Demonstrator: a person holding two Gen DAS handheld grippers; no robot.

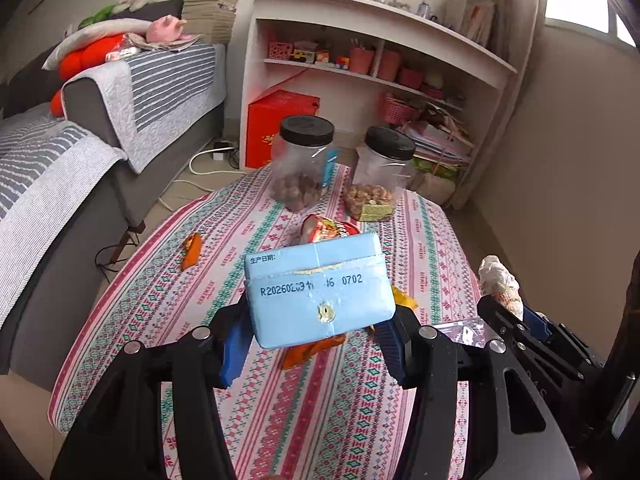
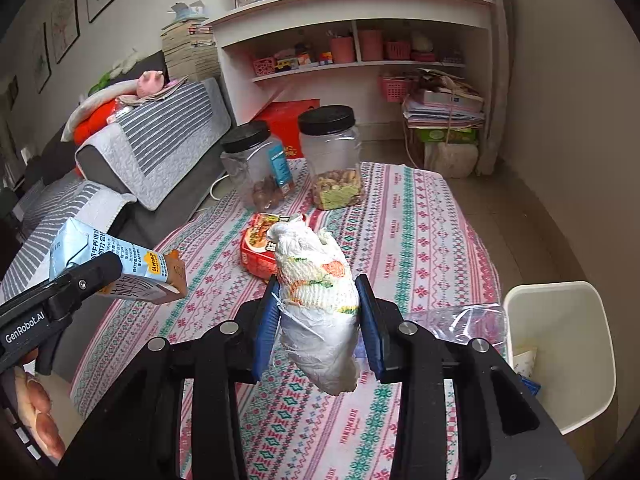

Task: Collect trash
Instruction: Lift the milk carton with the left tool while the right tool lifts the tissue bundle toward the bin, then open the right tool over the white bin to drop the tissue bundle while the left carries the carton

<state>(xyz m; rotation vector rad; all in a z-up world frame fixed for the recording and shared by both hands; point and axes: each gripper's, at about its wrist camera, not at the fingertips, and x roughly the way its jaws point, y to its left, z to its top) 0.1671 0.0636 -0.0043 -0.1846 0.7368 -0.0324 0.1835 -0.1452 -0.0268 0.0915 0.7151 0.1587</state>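
Observation:
My left gripper (image 1: 316, 340) is shut on a light blue drink carton (image 1: 318, 290), held above the patterned tablecloth (image 1: 224, 280). The same carton (image 2: 116, 260) shows at the left of the right wrist view, in the left gripper. My right gripper (image 2: 318, 320) is shut on a crumpled white tissue wad (image 2: 320, 300) with orange and green print; this wad (image 1: 500, 280) also appears at the right of the left wrist view. A red snack wrapper (image 2: 256, 248) lies on the table beyond the wad. Orange peel pieces (image 1: 191, 251) lie on the cloth. A white bin (image 2: 560, 344) stands right of the table.
Two clear jars with black lids (image 1: 306, 160) (image 1: 380, 176) stand at the table's far end. A clear plastic bag (image 2: 460, 320) lies near the right edge. A grey sofa (image 1: 80, 152) is on the left, white shelves (image 1: 360, 60) behind. A hand (image 2: 40, 412) shows at lower left.

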